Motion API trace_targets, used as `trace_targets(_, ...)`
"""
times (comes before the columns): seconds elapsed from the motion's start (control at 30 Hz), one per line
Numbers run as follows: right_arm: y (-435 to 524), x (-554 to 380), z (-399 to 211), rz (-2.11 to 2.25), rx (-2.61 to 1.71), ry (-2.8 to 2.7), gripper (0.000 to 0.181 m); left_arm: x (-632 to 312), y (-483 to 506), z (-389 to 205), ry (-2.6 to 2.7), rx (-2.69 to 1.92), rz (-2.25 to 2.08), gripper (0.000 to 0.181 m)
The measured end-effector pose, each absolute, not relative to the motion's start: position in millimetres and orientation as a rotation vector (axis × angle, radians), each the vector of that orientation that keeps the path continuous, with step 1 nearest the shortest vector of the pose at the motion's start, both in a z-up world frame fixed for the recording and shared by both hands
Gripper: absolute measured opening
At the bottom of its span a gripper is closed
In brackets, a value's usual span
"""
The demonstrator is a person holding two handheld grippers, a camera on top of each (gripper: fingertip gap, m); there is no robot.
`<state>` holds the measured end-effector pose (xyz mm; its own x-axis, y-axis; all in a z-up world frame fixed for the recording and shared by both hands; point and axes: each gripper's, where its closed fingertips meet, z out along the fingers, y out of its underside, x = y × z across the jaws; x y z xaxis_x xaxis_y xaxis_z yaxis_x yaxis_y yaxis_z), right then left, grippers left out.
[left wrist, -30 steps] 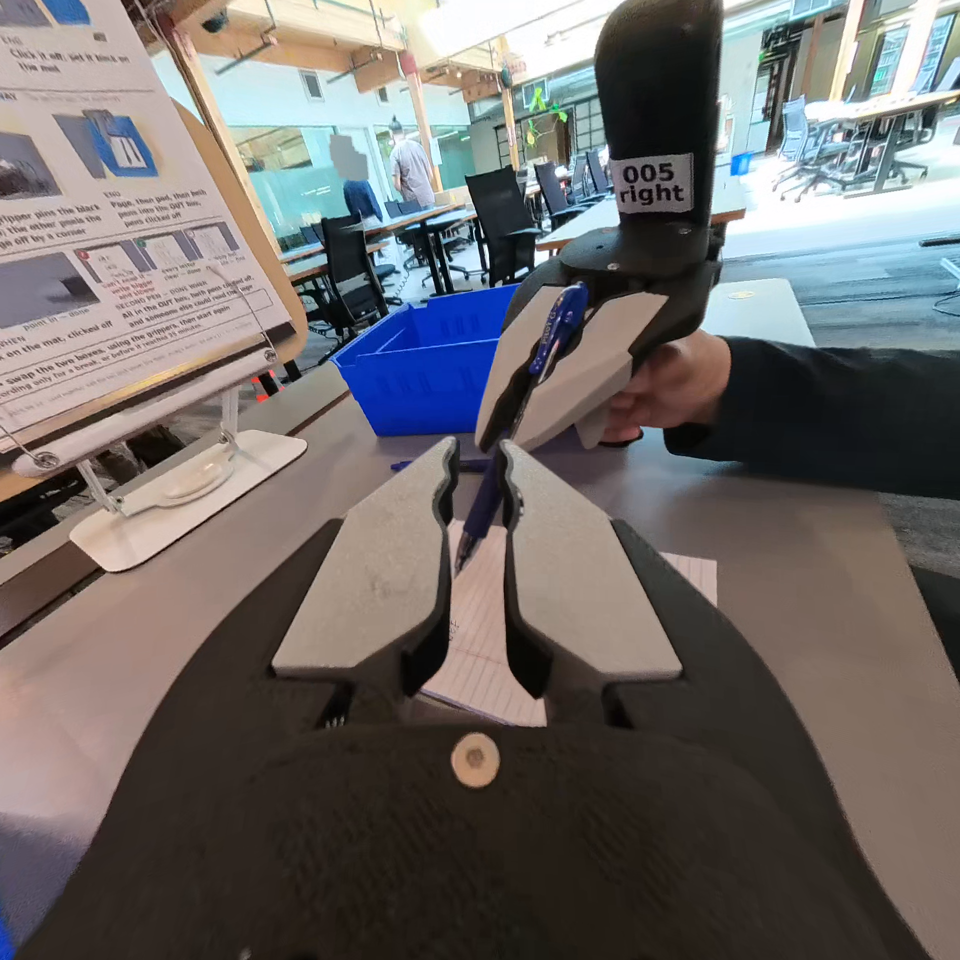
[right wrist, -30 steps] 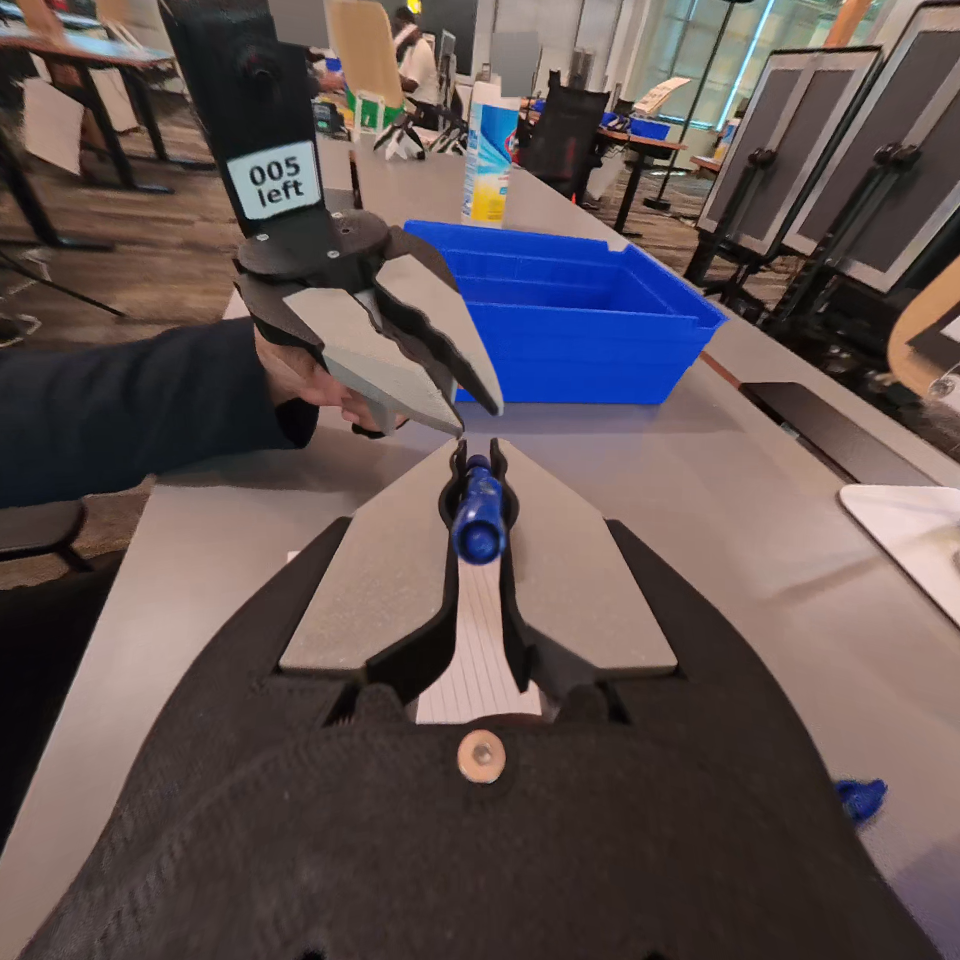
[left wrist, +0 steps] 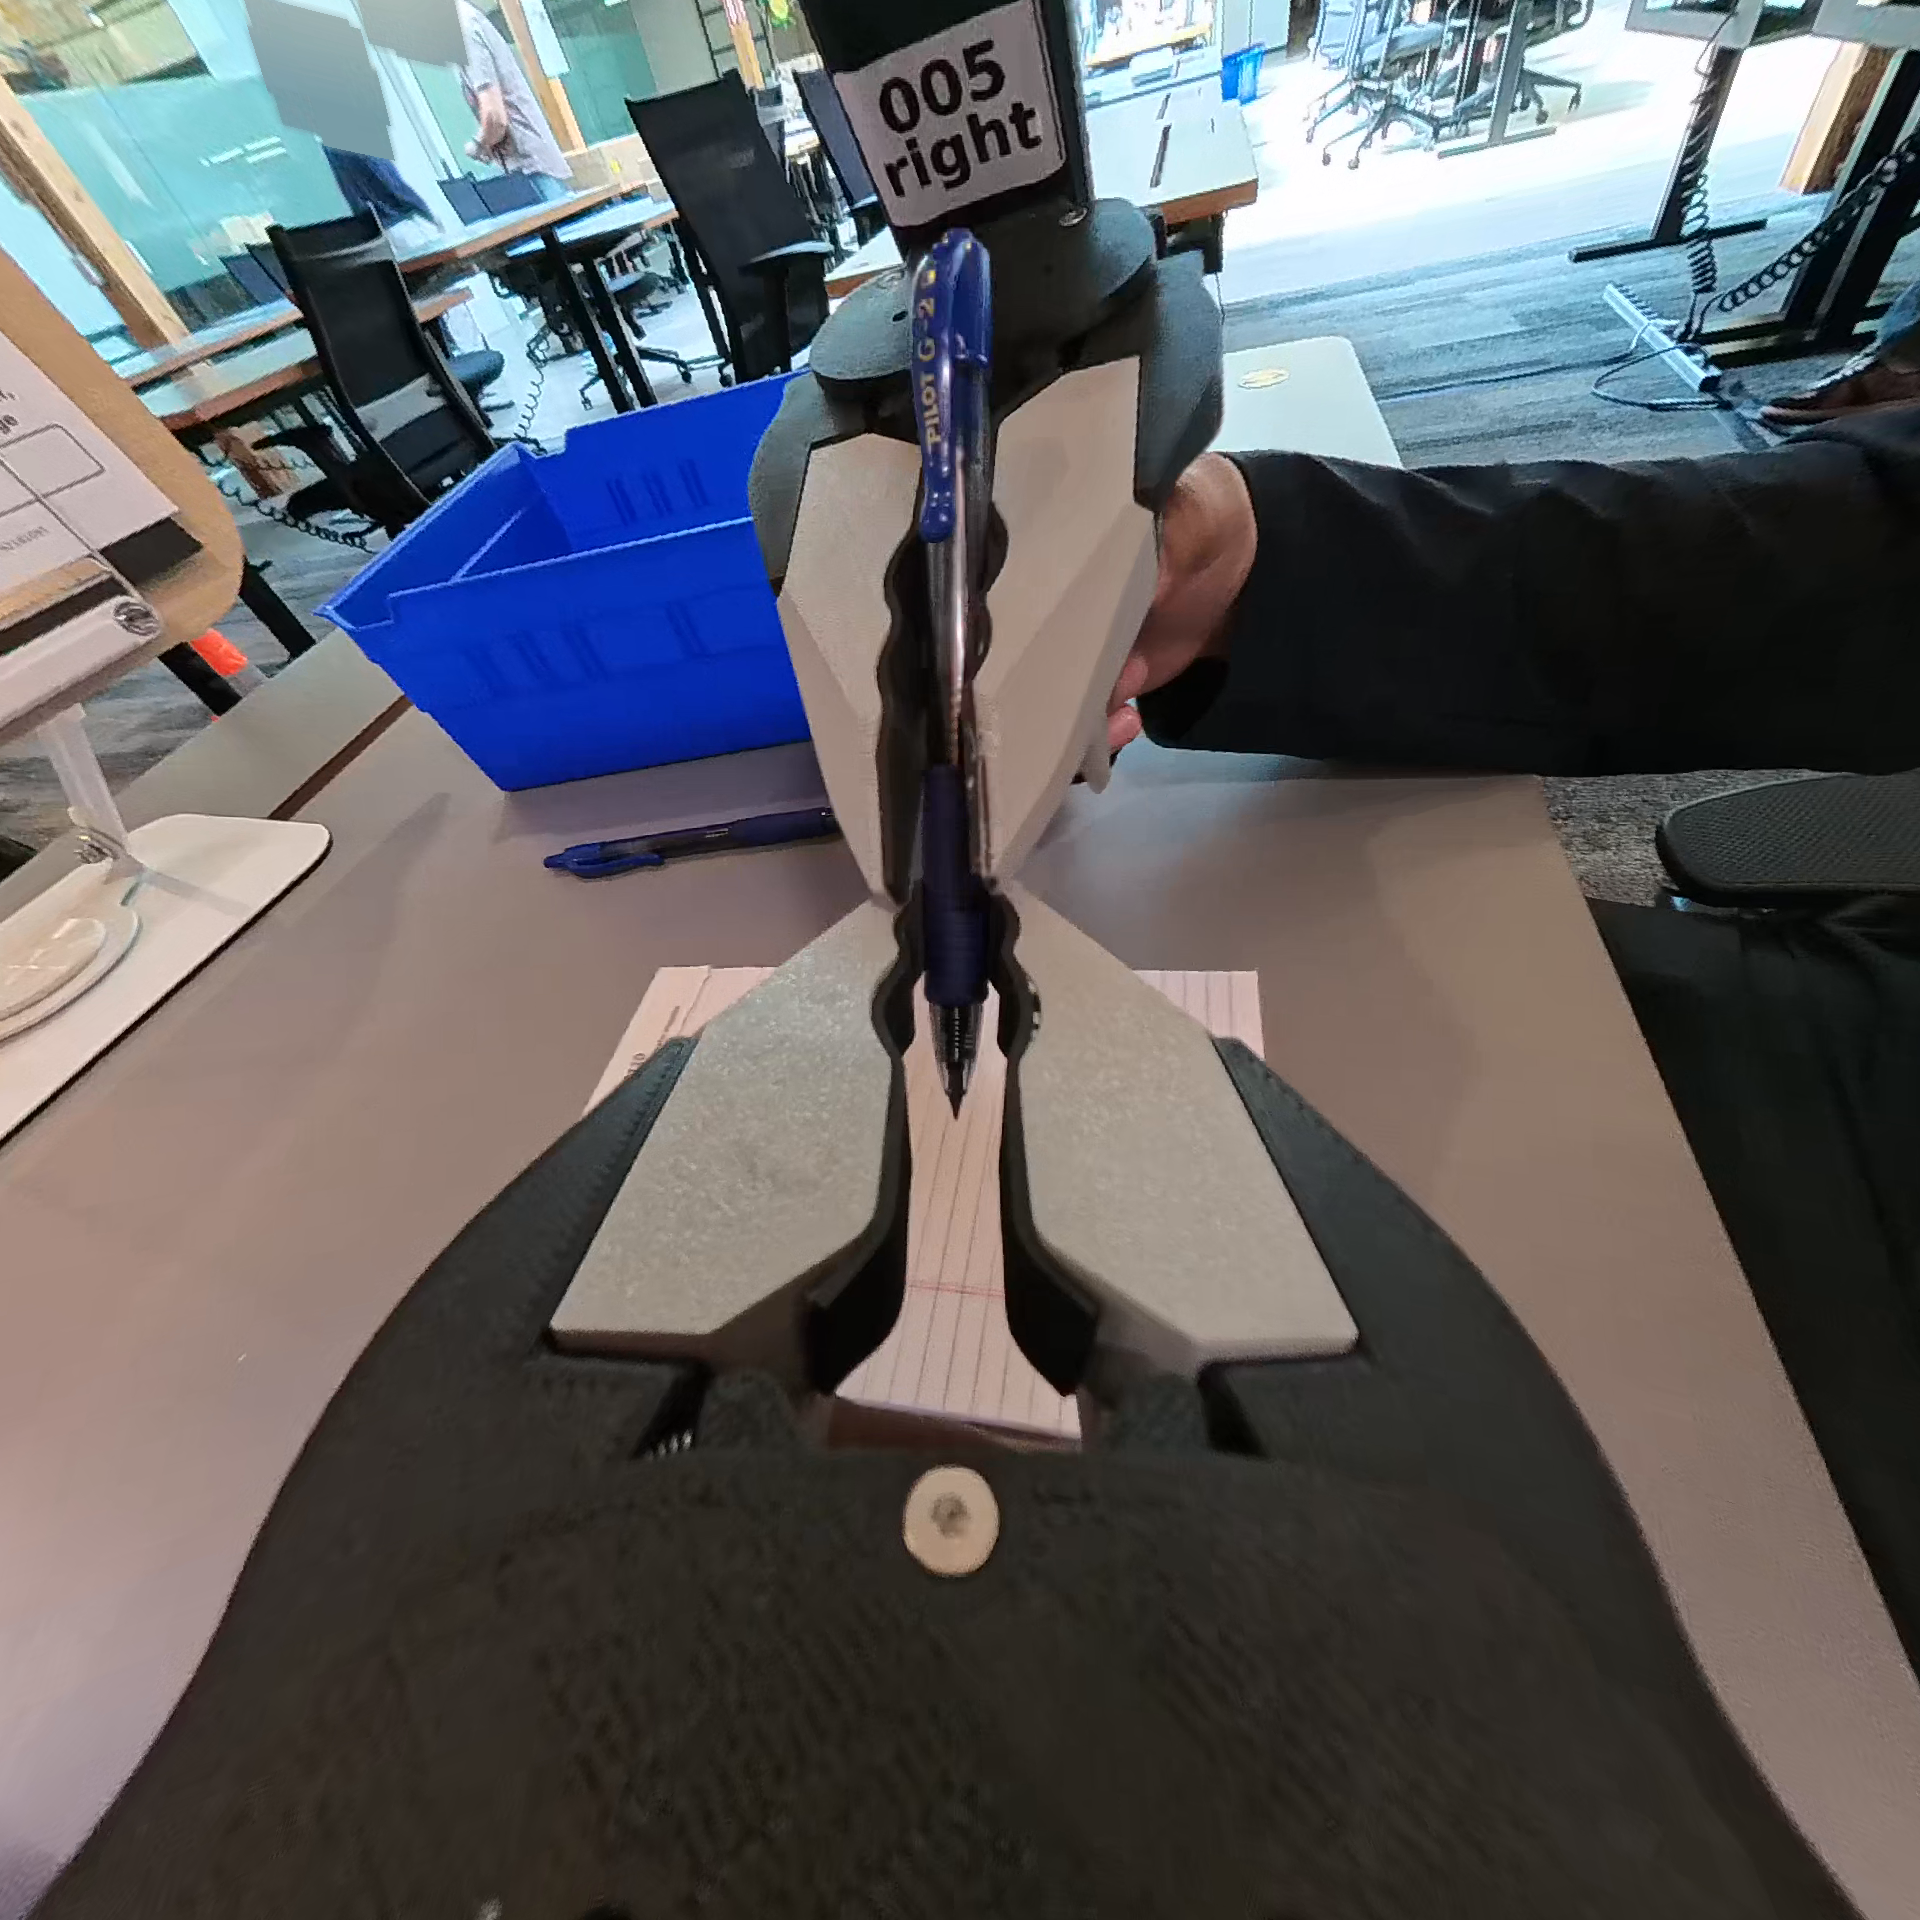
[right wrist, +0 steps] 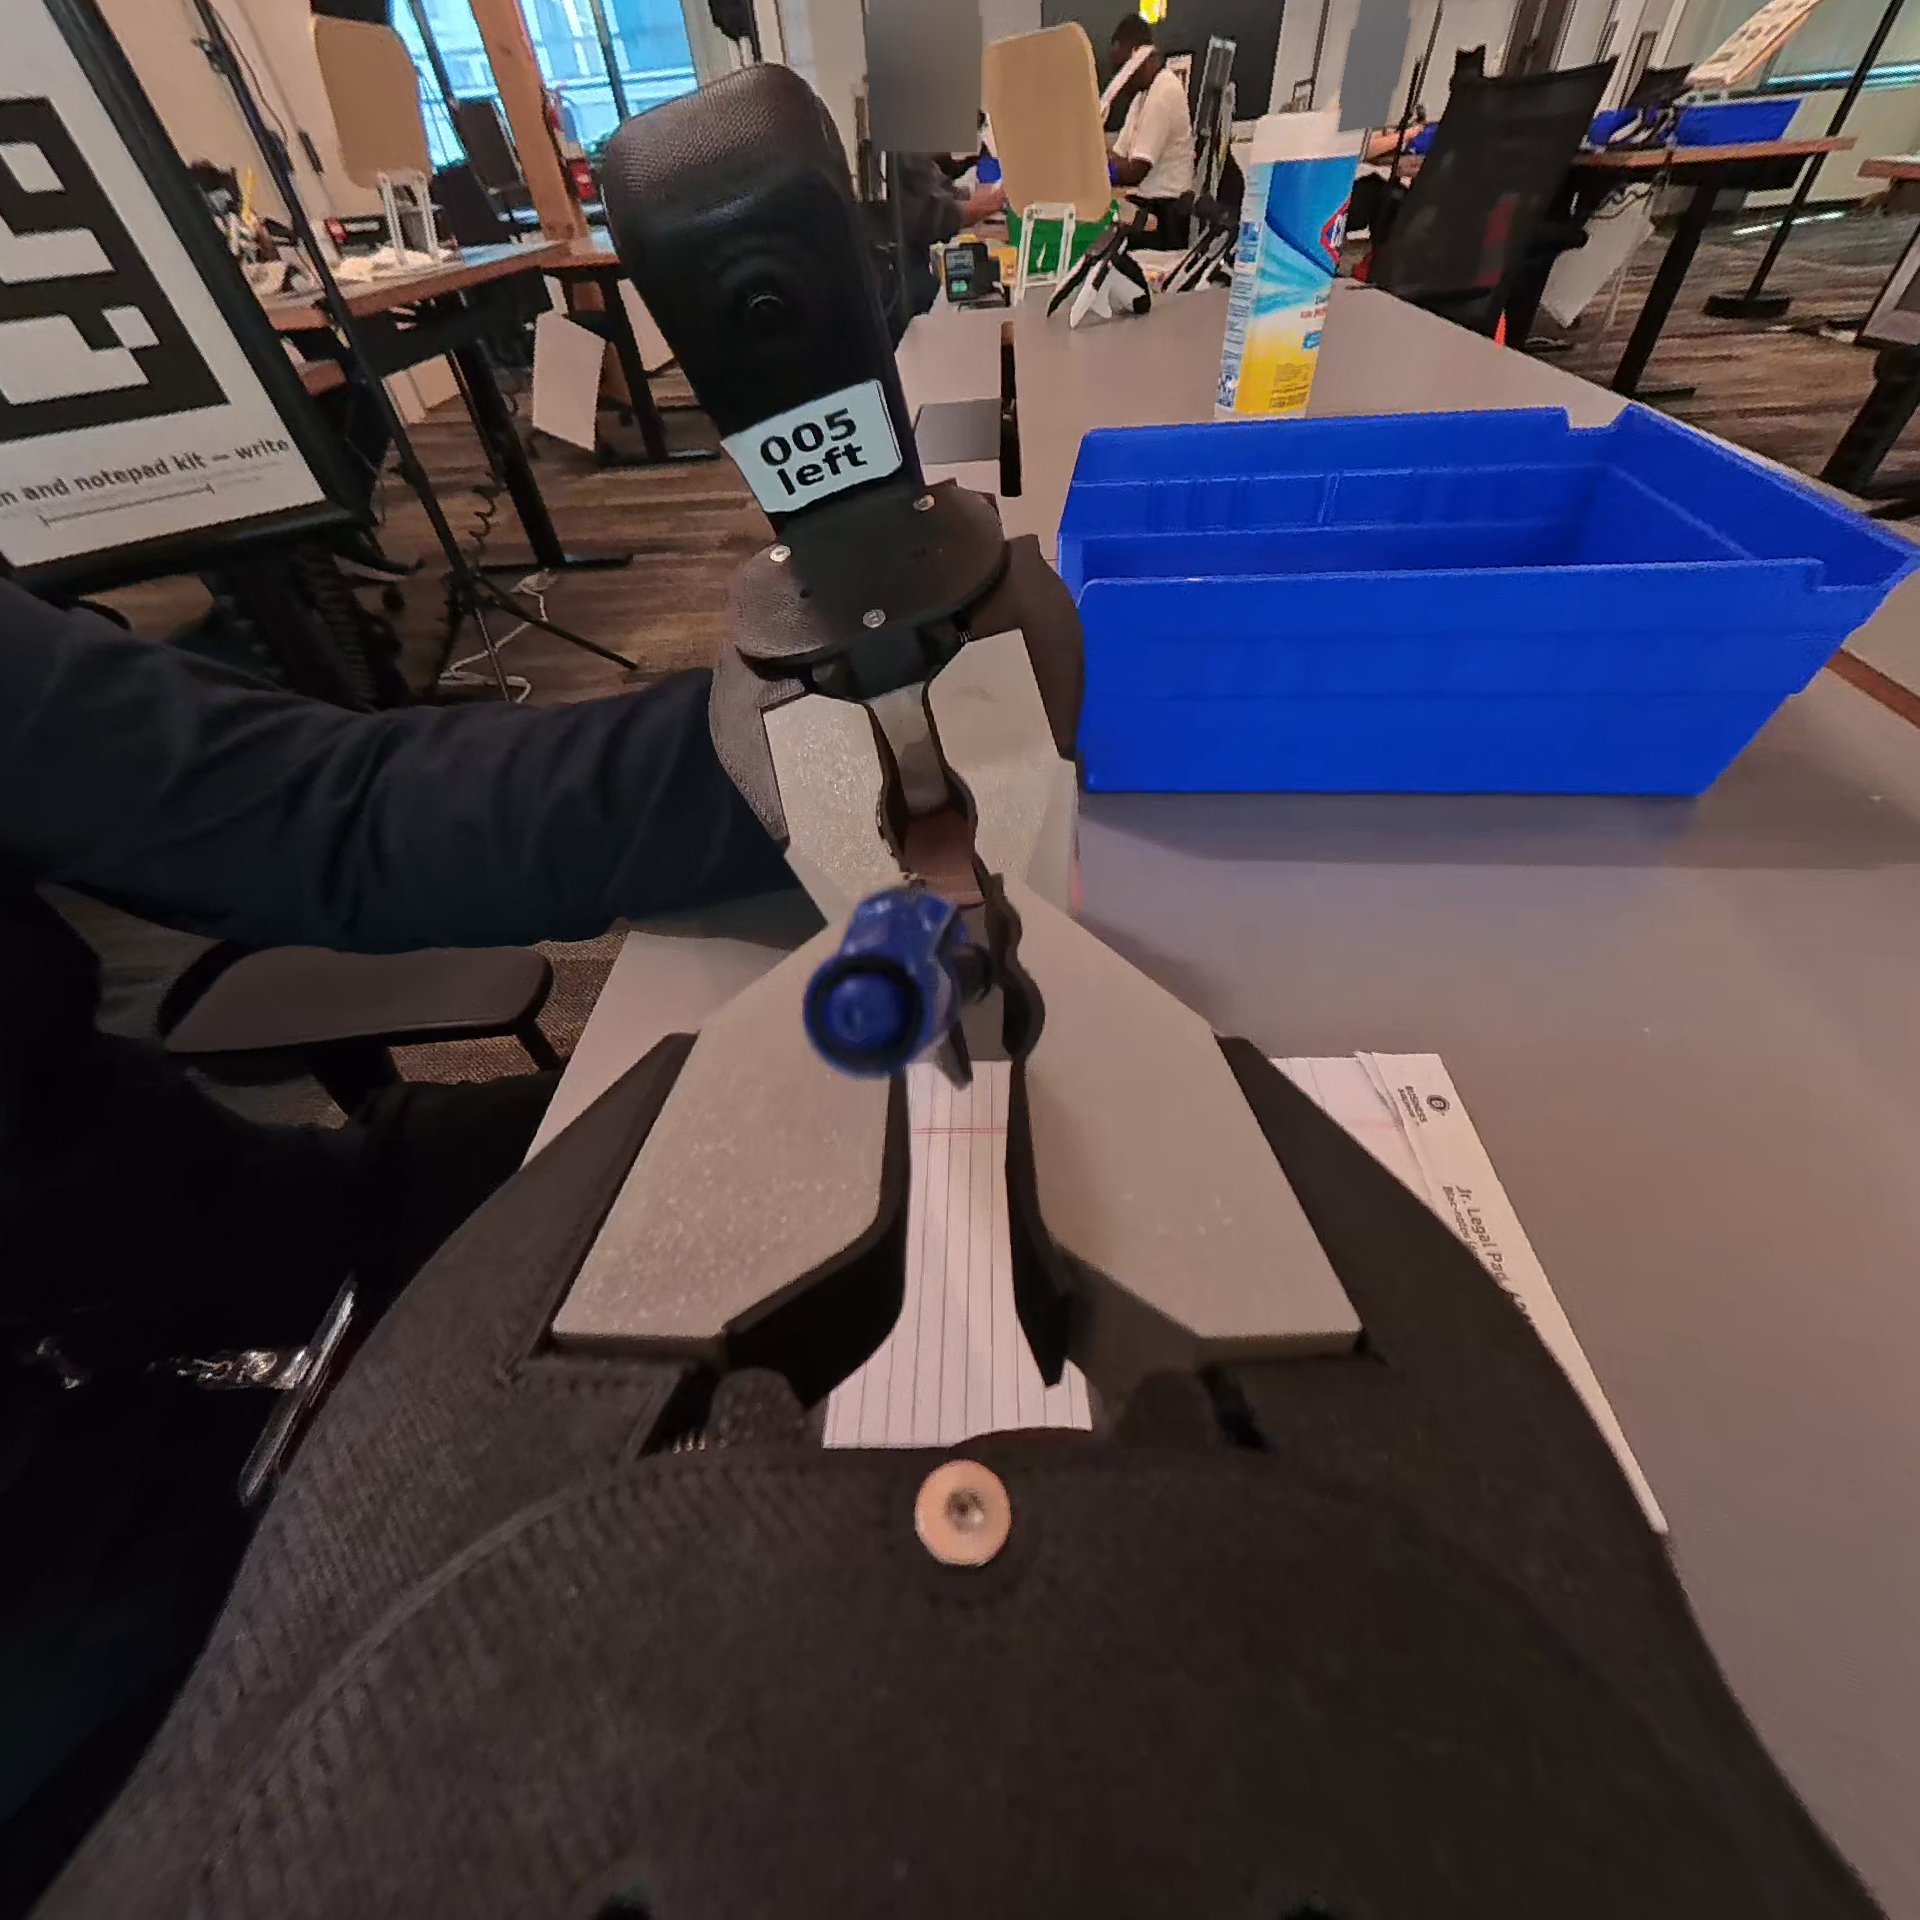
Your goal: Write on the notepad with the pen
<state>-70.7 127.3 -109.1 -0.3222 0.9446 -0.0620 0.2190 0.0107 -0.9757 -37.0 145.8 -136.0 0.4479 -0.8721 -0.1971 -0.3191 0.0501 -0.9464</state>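
Right claw [left wrist: 951, 883] pinches pen [left wrist: 951, 623] upright, tip down over notepad [left wrist: 951, 1299].

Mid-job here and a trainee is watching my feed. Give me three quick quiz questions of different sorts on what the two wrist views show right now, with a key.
1. True or false: the right gripper is shut on the pen.
2. Multiple choice: the pen's tip points (a) up at the ceiling, (b) down at the notepad, (c) sideways at the blue bin.
3. Short answer: what lies on the grey table in front of the bin?

Key
1. True.
2. b.
3. A second blue pen, untouched; the left gripper holds nothing.
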Motion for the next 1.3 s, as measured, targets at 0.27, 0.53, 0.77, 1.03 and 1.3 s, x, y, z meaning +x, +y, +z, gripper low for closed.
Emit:
trace_targets(0.27,121,-73,-105,1.391,-1.153,-1.610,0.004,-33,142,-131,1.083,-1.492,-0.632,0.008)
trace_targets(0.53,126,-69,-90,1.449,-1.124,-1.528,0.004,-34,141,-111,1.002,-1.418,-0.712,0.009)
trace_targets(0.77,136,-61,-66,1.545,-1.079,-1.386,0.003,-46,139,-90,0.915,-1.332,-0.735,0.009)
trace_targets(1.03,134,-60,-62,1.563,-1.066,-1.370,0.004,-38,147,-118,0.990,-1.457,-0.672,0.012)
trace_targets(1.3,129,-63,-69,1.553,-1.077,-1.423,0.004,-38,139,-99,0.951,-1.377,-0.756,0.008)
